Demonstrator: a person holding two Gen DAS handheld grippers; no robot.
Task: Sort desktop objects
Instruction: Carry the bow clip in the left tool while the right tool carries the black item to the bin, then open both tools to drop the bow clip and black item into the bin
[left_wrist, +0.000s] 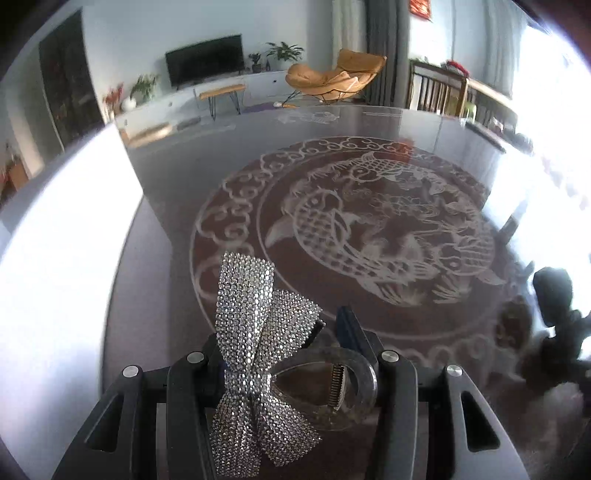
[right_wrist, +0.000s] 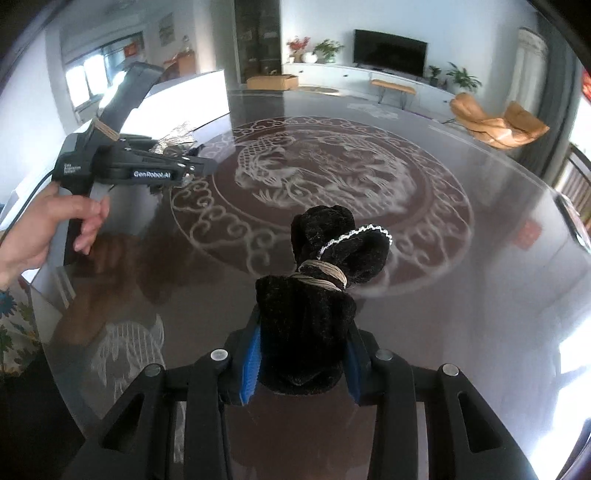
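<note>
Clamping rhinestone bow clip (left_wrist: 258, 350) in left tongs (left_wrist: 284, 332), right tongs (right_wrist: 301, 354) gripping fuzzy black scrunchie (right_wrist: 314, 295)

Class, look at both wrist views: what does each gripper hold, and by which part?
The left gripper holds a rhinestone bow hair claw across its clear handle end. The right gripper holds a black velvet scrunchie by its near end.

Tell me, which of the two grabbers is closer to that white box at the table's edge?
The left. The left gripper, holding the sparkly bow clip, hovers right beside the white box. The right gripper, clamping the black scrunchie, sits farther off, across the glass table.
</note>
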